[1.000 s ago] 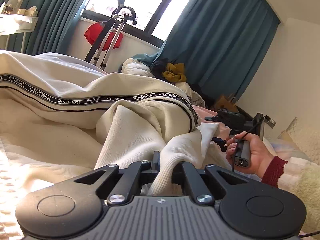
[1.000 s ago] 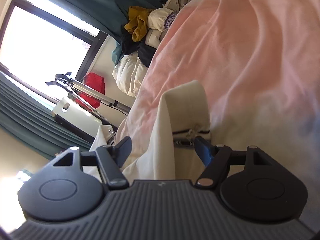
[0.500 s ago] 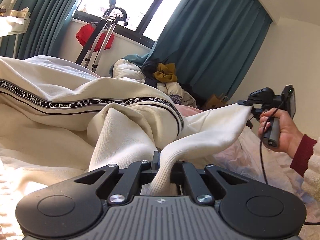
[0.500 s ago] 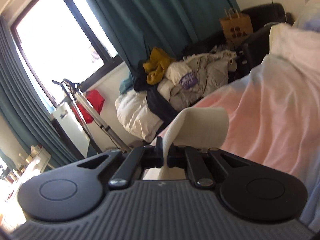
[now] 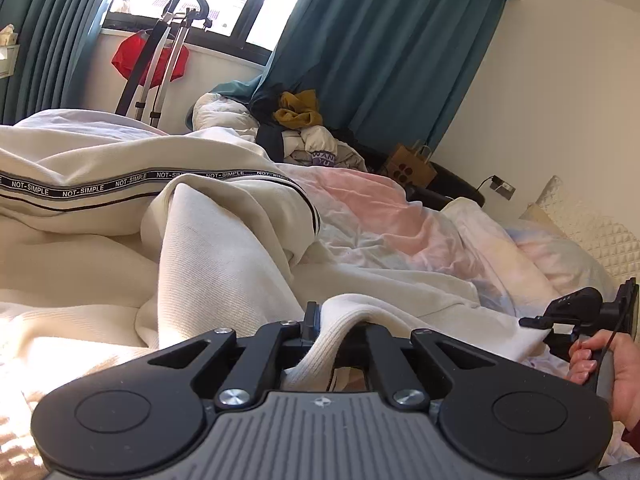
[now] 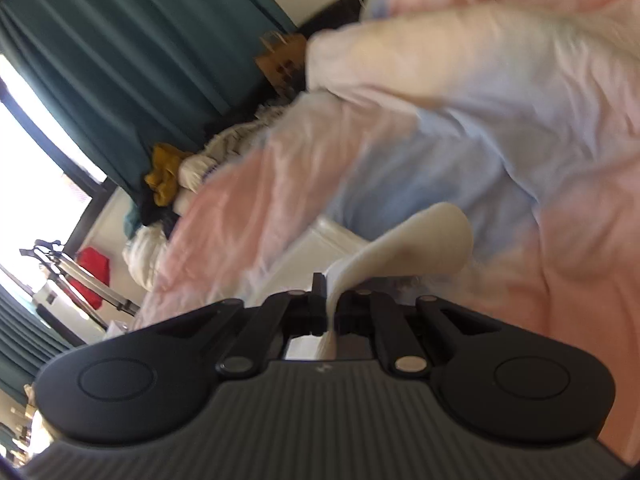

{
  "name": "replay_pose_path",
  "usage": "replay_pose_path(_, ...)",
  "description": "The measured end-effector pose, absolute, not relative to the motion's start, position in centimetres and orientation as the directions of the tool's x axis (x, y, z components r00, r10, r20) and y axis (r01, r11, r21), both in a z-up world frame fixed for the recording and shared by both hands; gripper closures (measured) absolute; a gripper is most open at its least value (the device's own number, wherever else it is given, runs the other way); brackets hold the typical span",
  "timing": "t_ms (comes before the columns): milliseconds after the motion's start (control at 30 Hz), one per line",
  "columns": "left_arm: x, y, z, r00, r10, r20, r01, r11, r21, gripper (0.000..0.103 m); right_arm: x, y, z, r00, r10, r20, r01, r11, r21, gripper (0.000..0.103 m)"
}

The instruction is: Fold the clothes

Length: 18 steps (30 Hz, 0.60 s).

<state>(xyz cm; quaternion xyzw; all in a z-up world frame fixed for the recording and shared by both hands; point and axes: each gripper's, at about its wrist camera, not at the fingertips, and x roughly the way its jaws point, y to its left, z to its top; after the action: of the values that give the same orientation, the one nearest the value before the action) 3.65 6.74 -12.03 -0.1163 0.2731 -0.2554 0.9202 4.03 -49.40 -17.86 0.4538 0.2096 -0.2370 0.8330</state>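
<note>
Sunlit bedroom, teal curtains point(image 5: 384, 60) behind a bed under a pink-and-blue quilt point(image 5: 400, 216). Cream knit garment with black lettered stripe point(image 5: 120, 188) heaped at left on the bed. Left gripper point(image 5: 336, 328) jaws clamped on its ribbed hem; right gripper point(image 6: 330, 300) jaws pinching that hem's far end.

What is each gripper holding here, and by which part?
Both grip the cream garment by its ribbed hem: left gripper at one point, right gripper further along.
</note>
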Motion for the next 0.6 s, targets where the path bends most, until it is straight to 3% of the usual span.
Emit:
replay_pose_path(67, 3.2, 6.6, -11.9, 0.725, -0.527, -0.443, 0.419, 0.848, -0.323, 0.097, 3.6, -49.4, -19.5, 0.788, -0.168, -0.592, 0.601, 0.417, 0.682, 0.097)
replay_pose_path(267, 0.4, 6.8, -11.3, 0.728, -0.483, -0.487, 0.401, 0.876, -0.269, 0.09, 3.8, -48.3, -20.0, 0.79, -0.186, -0.584, 0.583, 0.524, 0.621, 0.097)
replay_pose_path(367, -1.6, 6.9, -10.6, 0.737, -0.457, -0.499, 0.386, 0.889, -0.245, 0.084, 3.4, -48.7, -20.4, 0.782, -0.176, -0.598, 0.588, 0.527, 0.613, 0.097)
replay_pose_path(433, -3.1, 7.2, -10.0, 0.742, -0.449, -0.498, 0.381, 0.893, -0.237, 0.074, 3.3, -49.0, -20.5, 0.783, -0.171, -0.597, 0.589, 0.513, 0.625, 0.097)
replay_pose_path(467, -3.8, 7.4, -9.6, 0.743, -0.453, -0.492, 0.378, 0.892, -0.25, 0.071, 3.3, -49.1, -20.6, 0.783, -0.169, -0.599, 0.589, 0.511, 0.626, 0.097)
replay_pose_path(533, -4.8, 8.7, -9.1, 0.739, -0.468, -0.484, 0.337, 0.88, -0.336, 0.055, 3.4, -49.1, -20.7, 0.777, -0.163, -0.608, 0.591, 0.522, 0.615, 0.097)
replay_pose_path(600, -5.5, 10.4, -8.9, 0.731, -0.488, -0.477, 0.278, 0.851, -0.446, 0.054, 3.4, -49.2, -20.7, 0.779, -0.157, -0.607, 0.587, 0.523, 0.617, 0.097)
